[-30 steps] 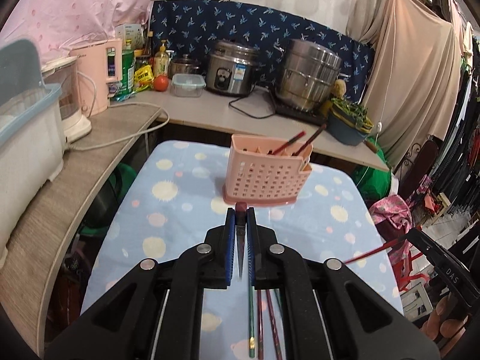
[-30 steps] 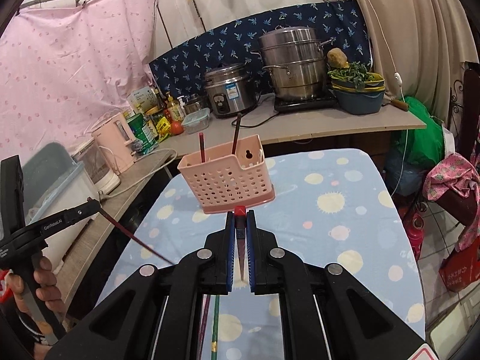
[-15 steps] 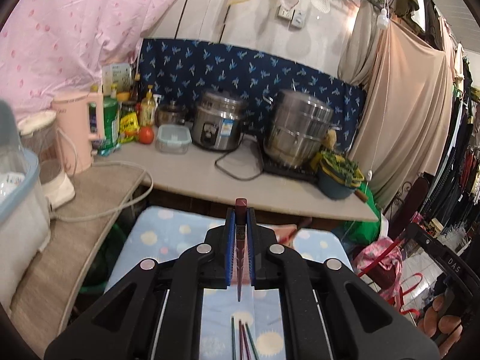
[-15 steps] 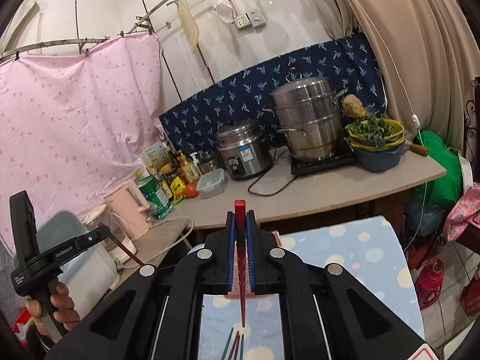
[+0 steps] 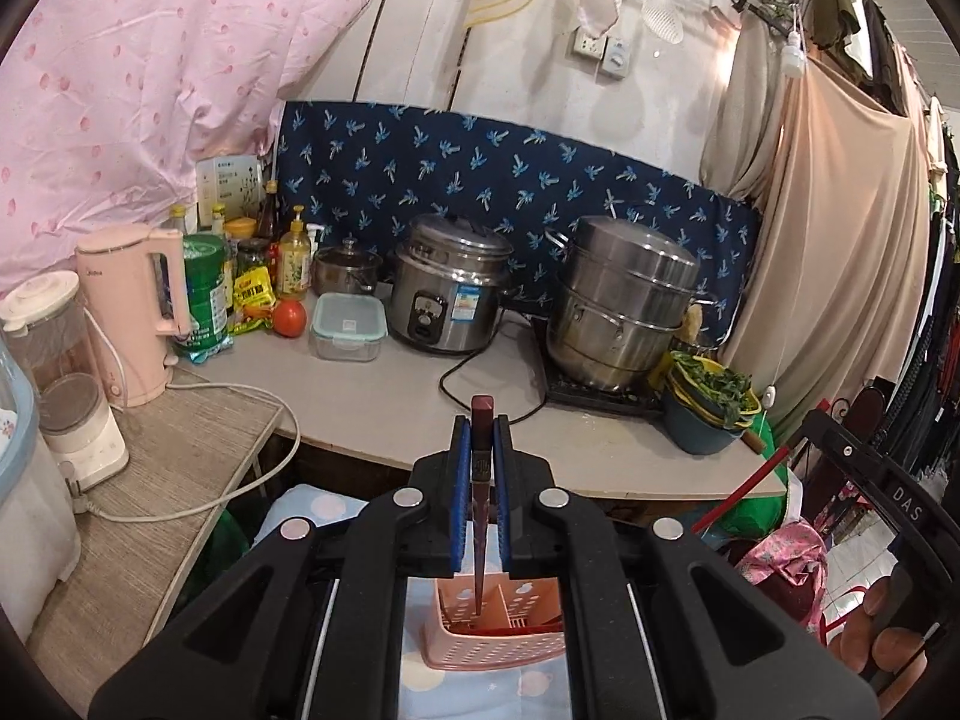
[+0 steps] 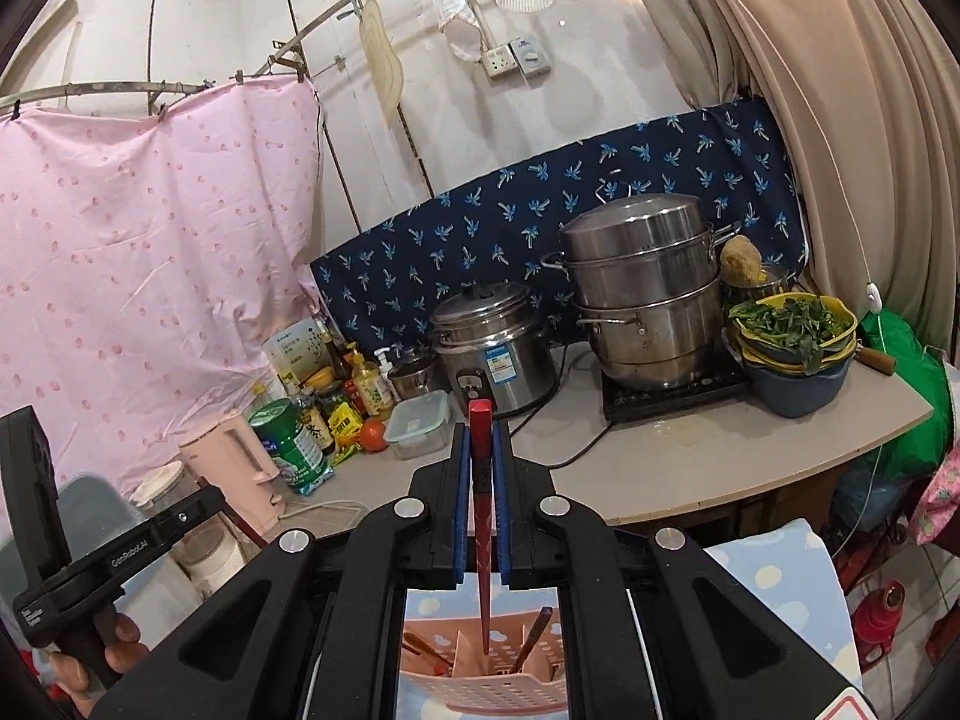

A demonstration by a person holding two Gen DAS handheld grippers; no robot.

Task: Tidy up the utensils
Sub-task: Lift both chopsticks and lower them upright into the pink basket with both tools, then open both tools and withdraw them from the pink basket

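Note:
My left gripper (image 5: 480, 438) is shut on a dark red chopstick (image 5: 480, 516) that hangs tip down over the pink perforated utensil basket (image 5: 492, 648). My right gripper (image 6: 480, 438) is shut on a bright red chopstick (image 6: 482, 540), upright, its tip over the same basket (image 6: 480, 684). Brown chopsticks (image 6: 534, 636) stand in the basket's compartments. The right gripper also shows at the right edge of the left wrist view (image 5: 864, 480), and the left gripper at the left edge of the right wrist view (image 6: 120, 552).
The basket stands on a blue spotted cloth (image 6: 774, 576). Behind is a counter (image 5: 390, 396) with a rice cooker (image 5: 447, 300), a steel steamer pot (image 5: 624, 306), a pink kettle (image 5: 135, 312), bottles, a tomato and a bowl of greens (image 5: 711, 408).
Both grippers have risen from near the tabletop and tilted so each chopstick now points down over the basket. The loose chopsticks on the cloth have dropped out of view.

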